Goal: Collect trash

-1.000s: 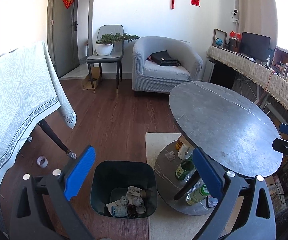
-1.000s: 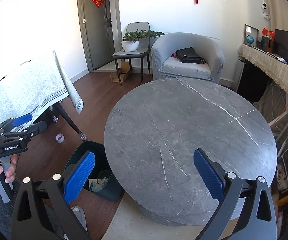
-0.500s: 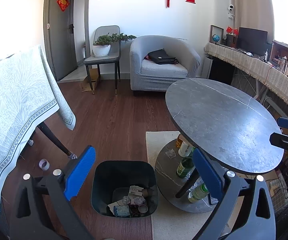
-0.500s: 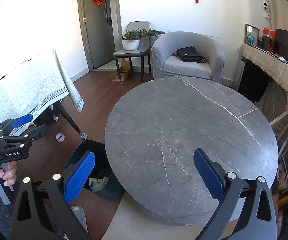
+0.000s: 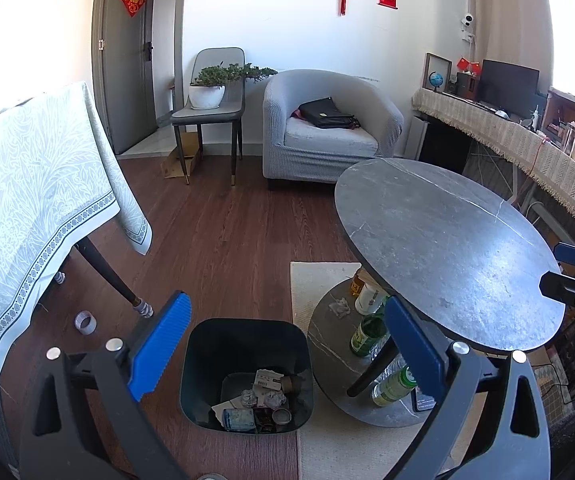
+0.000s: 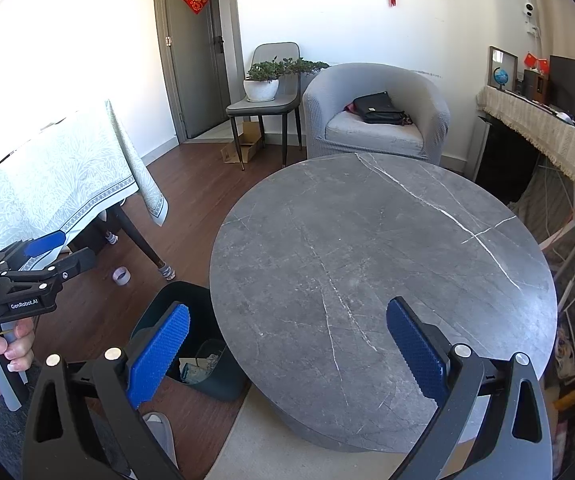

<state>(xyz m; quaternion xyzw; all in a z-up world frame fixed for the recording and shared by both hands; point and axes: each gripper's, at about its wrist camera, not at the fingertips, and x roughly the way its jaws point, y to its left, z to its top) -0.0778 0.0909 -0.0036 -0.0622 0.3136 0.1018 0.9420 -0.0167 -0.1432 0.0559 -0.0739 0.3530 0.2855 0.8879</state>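
The bin (image 5: 247, 372) sits on the floor just left of the round table (image 5: 447, 248), with crumpled trash (image 5: 255, 404) in its bottom. Bottles (image 5: 363, 334) stand on the shelf under the table. My left fingers (image 5: 283, 354) hover wide open and empty above the bin; my right fingers (image 6: 287, 352) are equally wide and empty over the table's near edge.

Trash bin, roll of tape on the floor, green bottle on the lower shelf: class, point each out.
Trash bin (image 5: 207, 360), left wrist view, on its inner left wall.
Roll of tape (image 5: 85, 322), left wrist view, on its rim.
Green bottle (image 5: 364, 334), left wrist view, on its body.
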